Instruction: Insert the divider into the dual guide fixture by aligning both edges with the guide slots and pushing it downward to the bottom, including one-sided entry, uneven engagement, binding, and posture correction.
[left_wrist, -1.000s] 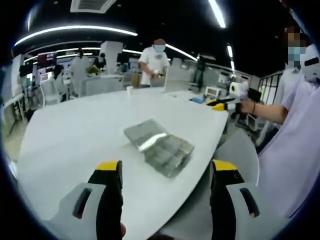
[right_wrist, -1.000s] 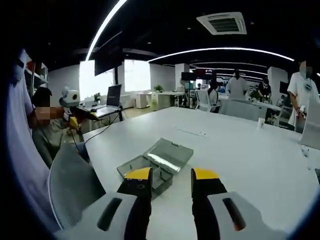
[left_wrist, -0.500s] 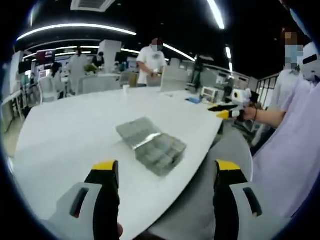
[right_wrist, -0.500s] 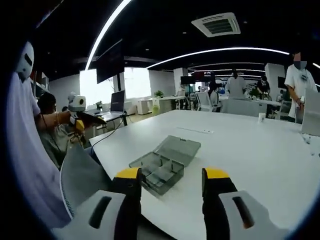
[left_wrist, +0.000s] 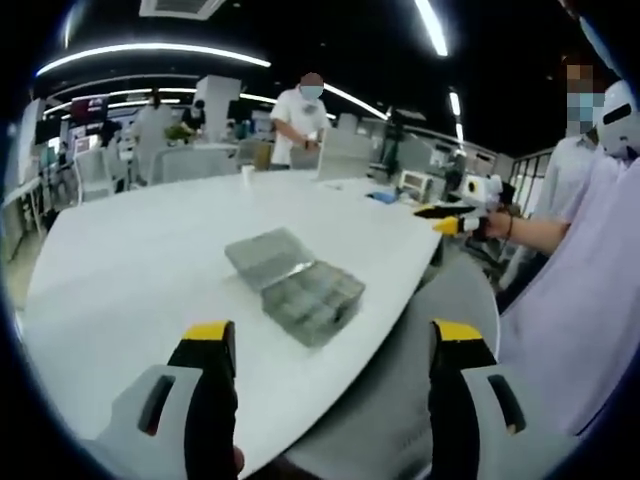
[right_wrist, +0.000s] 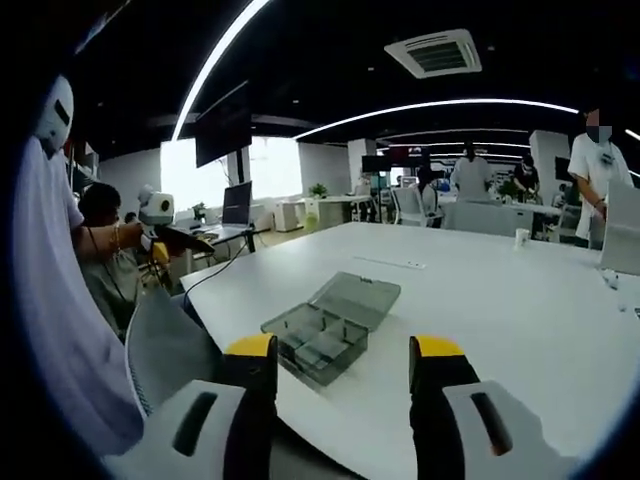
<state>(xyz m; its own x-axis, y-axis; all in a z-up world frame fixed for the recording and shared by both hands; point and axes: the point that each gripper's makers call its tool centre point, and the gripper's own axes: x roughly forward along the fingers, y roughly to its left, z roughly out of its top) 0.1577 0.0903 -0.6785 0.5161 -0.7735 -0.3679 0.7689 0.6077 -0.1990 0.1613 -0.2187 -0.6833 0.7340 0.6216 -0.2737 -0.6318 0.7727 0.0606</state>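
1. Left gripper view showed the left gripper (left_wrist: 325, 345) held above the near edge of the white tabletop (left_wrist: 130, 260), its fingers (left_wrist: 212, 345) spread wide and holding nothing.
2. Right gripper view showed the right gripper (right_wrist: 345, 360) likewise clear of the tabletop, its fingers (right_wrist: 252, 358) set well apart and empty.
3. The compartment box (right_wrist: 330, 325) lay on the tabletop near its edge, lid (right_wrist: 358, 297) swung open and lying flat behind the tray. Internal partitions were visible in the tray; which one was the loose divider, and where the guide slots ran, could not be told at this size.
4. Judged risk: with the target piece unresolved, a closing grasp could land on a fixed wall instead of the divider.
5. Judged risk: the box sat unrestrained near the tabletop edge. A downward push on a divider engaged in only 1 slot would likely bind and tilt or slide the whole box toward that edge.
6. Judged risk: both grippers stood well apart from the box, so each approach needed squaring to the slots; a rolled gripper would start 1 edge ahead of the other.
7. A chair back (right_wrist: 165, 345) stood just below the tabletop edge and could obstruct a low approach.
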